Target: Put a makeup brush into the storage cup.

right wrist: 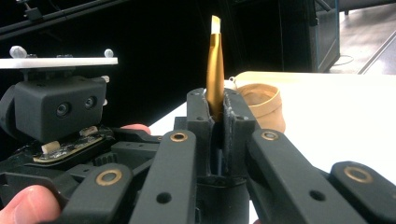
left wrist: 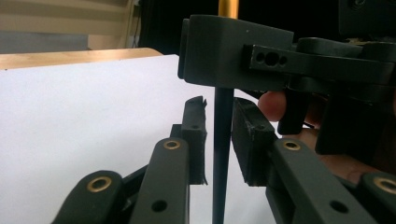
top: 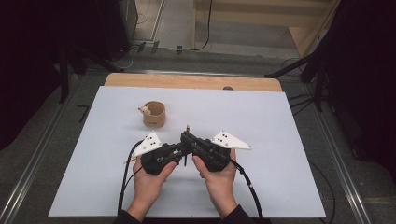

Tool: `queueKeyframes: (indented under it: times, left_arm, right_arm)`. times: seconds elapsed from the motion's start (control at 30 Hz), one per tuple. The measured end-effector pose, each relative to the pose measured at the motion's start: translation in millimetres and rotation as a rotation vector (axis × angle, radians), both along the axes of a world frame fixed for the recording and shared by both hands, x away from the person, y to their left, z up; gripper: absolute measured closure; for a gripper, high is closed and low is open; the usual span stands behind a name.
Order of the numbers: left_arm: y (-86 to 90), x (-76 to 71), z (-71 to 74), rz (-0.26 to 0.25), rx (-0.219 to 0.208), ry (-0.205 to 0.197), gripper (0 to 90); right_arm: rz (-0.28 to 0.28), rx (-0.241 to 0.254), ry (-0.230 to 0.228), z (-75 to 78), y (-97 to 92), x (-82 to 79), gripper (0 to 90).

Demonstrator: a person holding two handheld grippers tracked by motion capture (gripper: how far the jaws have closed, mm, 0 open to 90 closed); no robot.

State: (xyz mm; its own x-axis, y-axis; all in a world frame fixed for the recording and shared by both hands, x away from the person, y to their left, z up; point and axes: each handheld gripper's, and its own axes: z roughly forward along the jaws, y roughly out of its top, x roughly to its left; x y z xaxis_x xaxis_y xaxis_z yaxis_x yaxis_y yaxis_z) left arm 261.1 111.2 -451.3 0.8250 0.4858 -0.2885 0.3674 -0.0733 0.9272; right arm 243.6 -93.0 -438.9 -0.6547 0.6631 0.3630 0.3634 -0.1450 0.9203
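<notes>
While the right gripper (right wrist: pixel 215 116) pinches the gold ferrule of a slim makeup brush with a black handle (right wrist: pixel 215 70) and holds it upright, the left gripper (left wrist: pixel 218 135) brackets the dark handle (left wrist: pixel 222 140), its jaws narrowed around it with a slight gap visible on each side. Misalignment is the main risk: a closing left pad (left wrist: pixel 250 140) could push the handle sideways and lever the brush out of the right grip. At 11 o'clock from the hands, the tan cylindrical holder (top: pixel 154 114) stands well apart on the white table sheet (top: pixel 280 177).
</notes>
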Motion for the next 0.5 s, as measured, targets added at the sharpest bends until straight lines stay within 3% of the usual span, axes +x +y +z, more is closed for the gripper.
queueKeyframes:
  times: [0.43,0.5]
  left_arm:
    - [-0.4,-1.1,1.0,0.005,0.025,-0.006,83.6]
    - [0.6,-0.6,1.3,0.011,0.026,-0.007,83.7]
  right_arm:
    - [0.003,-0.007,0.007,-0.7,0.8,0.3,83.8]
    - [-0.002,-0.016,0.004,-0.1,0.3,0.1,77.4]
